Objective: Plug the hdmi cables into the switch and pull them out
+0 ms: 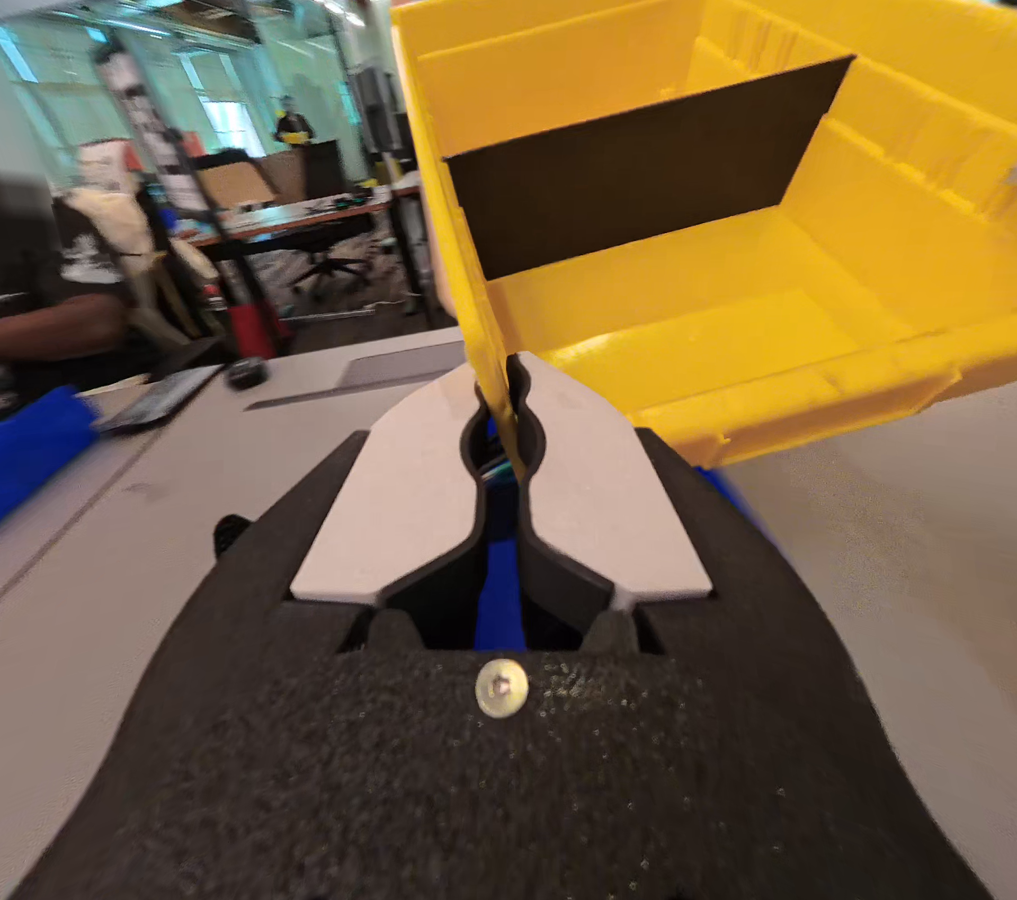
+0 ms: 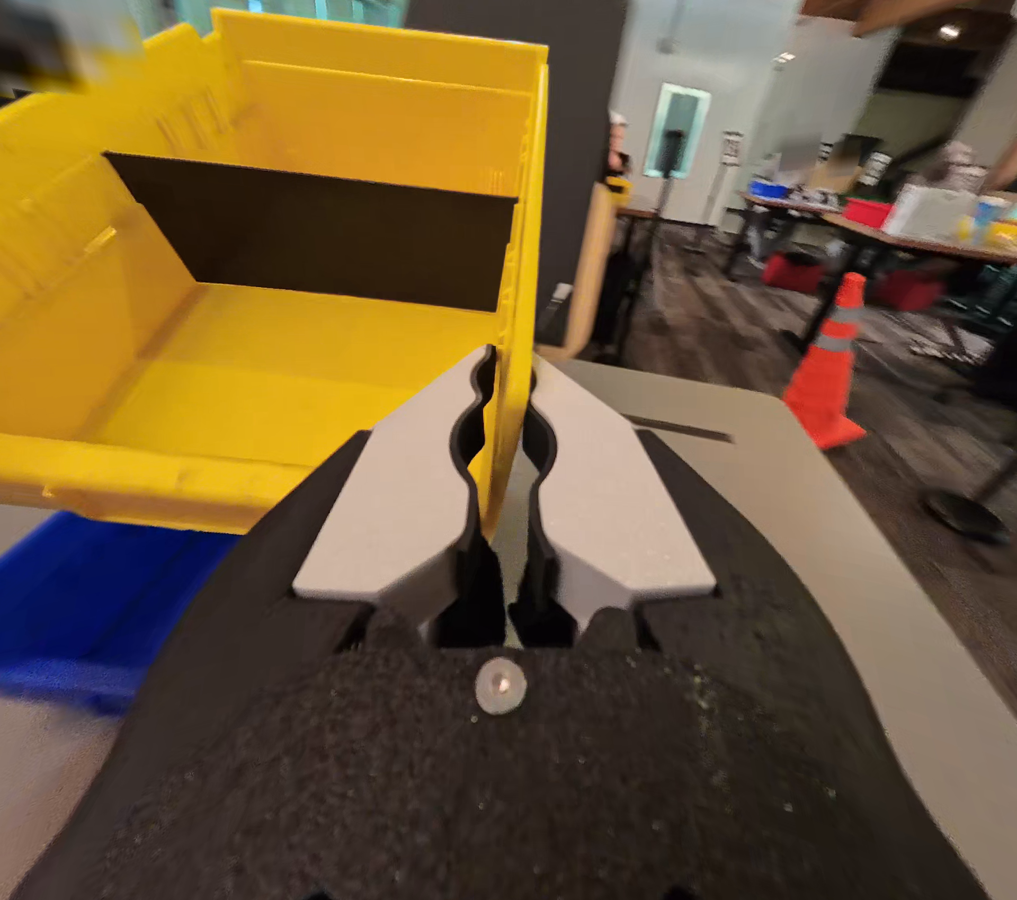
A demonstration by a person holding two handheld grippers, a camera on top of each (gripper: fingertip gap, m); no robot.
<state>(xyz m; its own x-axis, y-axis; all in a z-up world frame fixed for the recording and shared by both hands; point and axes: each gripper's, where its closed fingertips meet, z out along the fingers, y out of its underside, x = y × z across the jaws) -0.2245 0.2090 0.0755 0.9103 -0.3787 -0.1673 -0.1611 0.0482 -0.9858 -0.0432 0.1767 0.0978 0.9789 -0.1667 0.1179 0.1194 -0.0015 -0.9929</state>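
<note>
A yellow plastic bin with a black divider is held up off the grey table, tilted. My left gripper is shut on the bin's left side wall. My right gripper is shut on the bin's right side wall. The same bin fills the left half of the right wrist view, and its near compartment is empty. No HDMI cables or switch are in view.
A blue bin sits on the grey table under the yellow bin. A dark phone-like object and a person's arm are at the left. An orange cone stands on the floor to the right.
</note>
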